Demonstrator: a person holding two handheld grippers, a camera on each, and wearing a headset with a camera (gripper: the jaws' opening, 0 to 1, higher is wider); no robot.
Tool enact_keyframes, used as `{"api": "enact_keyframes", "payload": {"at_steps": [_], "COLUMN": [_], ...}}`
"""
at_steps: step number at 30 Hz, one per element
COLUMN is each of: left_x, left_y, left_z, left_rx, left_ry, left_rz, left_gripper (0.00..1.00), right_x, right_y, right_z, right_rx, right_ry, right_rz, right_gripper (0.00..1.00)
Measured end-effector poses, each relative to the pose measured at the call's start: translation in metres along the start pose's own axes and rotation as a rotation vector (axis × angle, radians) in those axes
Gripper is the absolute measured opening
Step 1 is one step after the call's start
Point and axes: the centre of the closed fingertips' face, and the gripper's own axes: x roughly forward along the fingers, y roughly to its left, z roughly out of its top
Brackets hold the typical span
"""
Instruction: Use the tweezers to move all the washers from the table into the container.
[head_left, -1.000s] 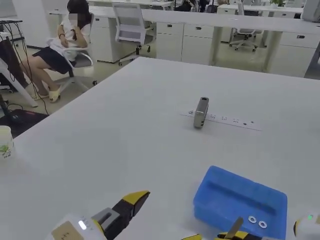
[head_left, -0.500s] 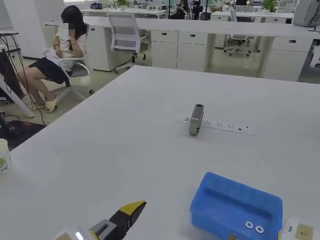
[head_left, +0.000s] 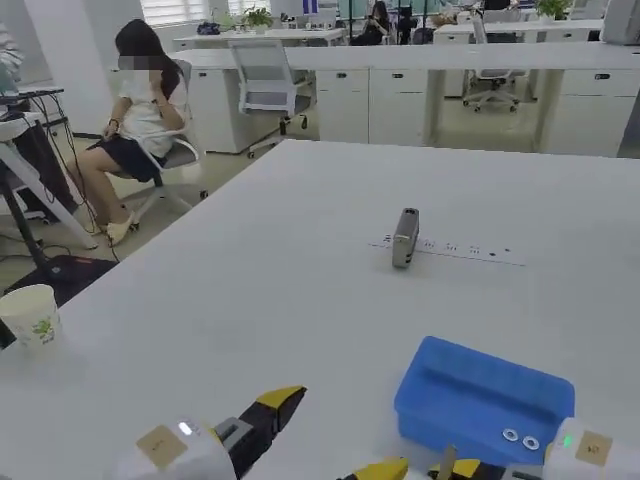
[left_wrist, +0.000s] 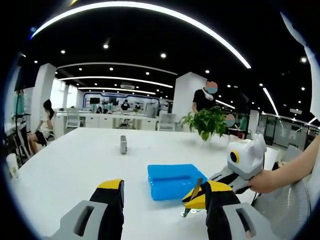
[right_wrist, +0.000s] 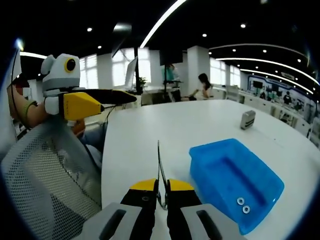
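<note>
Two round metal washers (head_left: 511, 435) lie in the rectangular blue plastic container (head_left: 450, 372).

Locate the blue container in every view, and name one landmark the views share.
Head view: blue container at lower right on the table, two washers inside.
Left gripper view: container at centre, beyond the jaws.
Right gripper view: container right of centre, washers inside.
Shared landmark: the small grey device, farther along the table.
</note>
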Motion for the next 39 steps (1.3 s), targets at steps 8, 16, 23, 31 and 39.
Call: {"api": "enact_keyframes", "payload": {"at_steps": [8, 16, 23, 31, 39], "left_x": [0.0021, 0.0010, 0.0000, 0.0006, -0.0011], "left_y": [-0.0043, -0.0034, -0.0009, -0.0008, 0.0025], "left_z": [-0.0078, -0.0077, -0.0038, -0.0043, 0.0011], "left_rx": [0.008, 0.007, 0.004, 0.015, 0.033], "left_ry": [0.040, 0.039, 0.020, 0.024, -0.003], "left_rz": [-0.012, 0.001, 0.012, 0.006, 0.017], "left_gripper": [0.69, 0.69, 0.69, 0.69, 0.68], "right_x": [-0.0002, 0.0028, 0.0019, 0.0015, 0.0012], "right_y": [-0.0054, -0.0010, -0.0049, 0.0002, -0.0044], "right_z": [-0.0002, 0.0000, -0.0005, -0.0009, 0.0006], "right_rx": [-0.001, -0.038, 0.001, -0.027, 0.048], "right_ry": [0.006, 0.019, 0.015, 0.021, 0.000], "right_rz": [-0.014, -0.017, -0.022, 0.007, 0.025], "right_gripper": [0.03, 0.03, 0.03, 0.02, 0.02]}}
